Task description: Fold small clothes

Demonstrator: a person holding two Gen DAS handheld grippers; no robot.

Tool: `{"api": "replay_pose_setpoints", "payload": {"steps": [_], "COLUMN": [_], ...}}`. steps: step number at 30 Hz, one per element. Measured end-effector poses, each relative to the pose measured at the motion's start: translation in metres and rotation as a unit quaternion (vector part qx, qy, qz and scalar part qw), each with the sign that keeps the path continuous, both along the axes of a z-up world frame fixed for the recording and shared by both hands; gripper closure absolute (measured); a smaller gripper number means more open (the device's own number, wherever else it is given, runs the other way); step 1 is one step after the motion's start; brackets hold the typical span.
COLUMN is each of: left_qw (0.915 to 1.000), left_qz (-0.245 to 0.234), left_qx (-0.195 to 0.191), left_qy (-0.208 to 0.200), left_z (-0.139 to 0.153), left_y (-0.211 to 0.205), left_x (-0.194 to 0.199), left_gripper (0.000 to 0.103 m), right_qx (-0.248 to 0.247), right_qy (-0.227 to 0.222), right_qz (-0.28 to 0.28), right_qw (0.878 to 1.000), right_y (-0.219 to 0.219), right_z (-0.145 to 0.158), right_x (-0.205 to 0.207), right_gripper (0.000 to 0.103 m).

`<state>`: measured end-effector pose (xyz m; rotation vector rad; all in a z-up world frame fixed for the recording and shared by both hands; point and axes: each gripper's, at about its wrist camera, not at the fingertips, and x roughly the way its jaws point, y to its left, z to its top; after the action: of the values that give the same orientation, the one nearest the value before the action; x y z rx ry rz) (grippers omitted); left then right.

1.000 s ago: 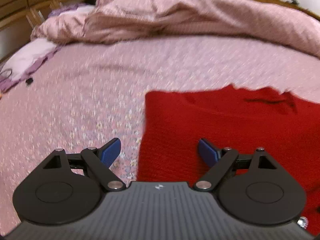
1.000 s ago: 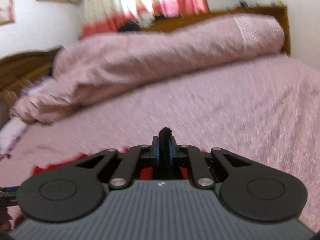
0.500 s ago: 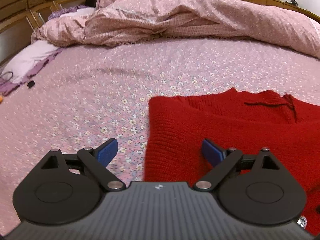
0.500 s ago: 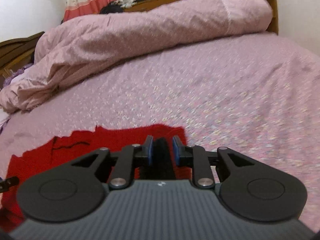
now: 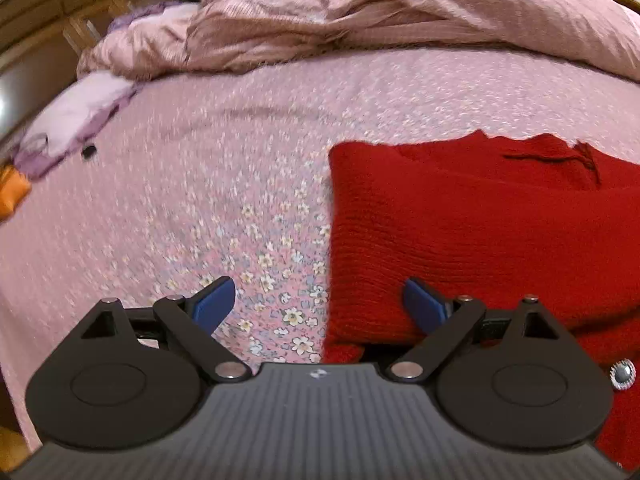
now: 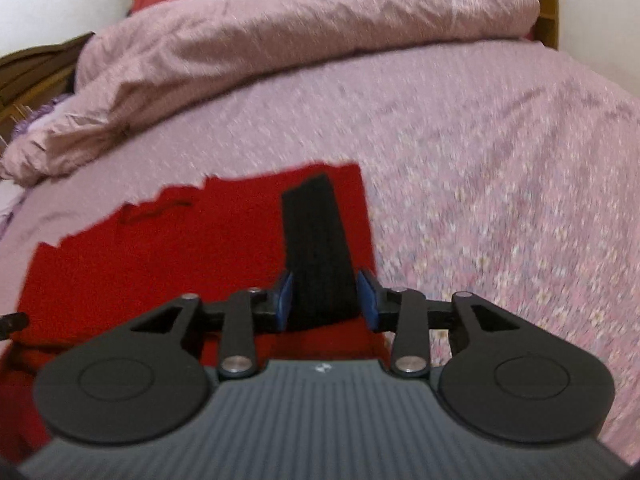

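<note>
Now the right tool (image 6: 326, 300), just opening, straddles a black strip (image 6: 318, 248); left tool (image 5: 322, 304) gapes.

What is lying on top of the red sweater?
A black ribbed strip lies on the red sweater, between the pads of the right claw, whose jaws have just been opening. Its near end is hidden behind the claw.

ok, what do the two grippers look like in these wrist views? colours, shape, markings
Both match. The left gripper and right gripper each have a dark grey ribbed body with a small pale logo at its front edge, two black rounded, teardrop-shaped side plates, black linkage bars on silver pivot pins, and blue pads on the fingers. No cables, sleeves or hands are in view.
</note>
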<state>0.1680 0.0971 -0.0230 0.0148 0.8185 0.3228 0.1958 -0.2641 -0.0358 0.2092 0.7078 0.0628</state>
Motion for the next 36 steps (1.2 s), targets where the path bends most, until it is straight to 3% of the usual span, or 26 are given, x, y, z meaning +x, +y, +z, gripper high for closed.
{"api": "replay_pose_setpoints", "payload": {"steps": [2, 3, 9, 20, 23, 31, 36], "left_qw": [0.9999, 0.9999, 0.9998, 0.9998, 0.9996, 0.9991, 0.9984], "left_qz": [0.007, 0.006, -0.017, 0.0, 0.001, 0.001, -0.016], "left_qx": [-0.014, -0.014, 0.004, -0.011, -0.012, -0.021, -0.037], "left_qy": [-0.001, -0.002, -0.008, 0.017, 0.024, 0.038, 0.039], "left_z": [0.0, 0.002, 0.014, 0.014, 0.012, 0.008, 0.009], "left_y": [0.004, 0.005, 0.002, 0.02, 0.026, 0.034, 0.032], "left_x": [-0.001, -0.003, -0.021, -0.079, -0.099, -0.135, -0.149], "left_gripper": [0.009, 0.009, 0.009, 0.009, 0.009, 0.009, 0.009], "right_qx": [-0.014, -0.011, 0.034, 0.033, 0.04, 0.041, 0.033], "right_qy": [-0.002, -0.003, -0.012, -0.041, -0.036, -0.03, -0.017], "right_qz": [-0.023, -0.032, -0.046, 0.01, 0.045, 0.064, 0.021], "right_qw": [1.0, 0.999, 0.998, 0.999, 0.998, 0.997, 0.999], "right_y": [0.003, 0.003, 0.0, 0.017, 0.029, 0.041, 0.024], "right_z": [-0.005, -0.005, 0.006, 0.026, 0.027, 0.022, 0.019], "right_x": [-0.001, -0.003, -0.024, -0.075, -0.08, -0.102, -0.121], "right_gripper": [0.042, 0.041, 0.042, 0.041, 0.042, 0.042, 0.042]}}
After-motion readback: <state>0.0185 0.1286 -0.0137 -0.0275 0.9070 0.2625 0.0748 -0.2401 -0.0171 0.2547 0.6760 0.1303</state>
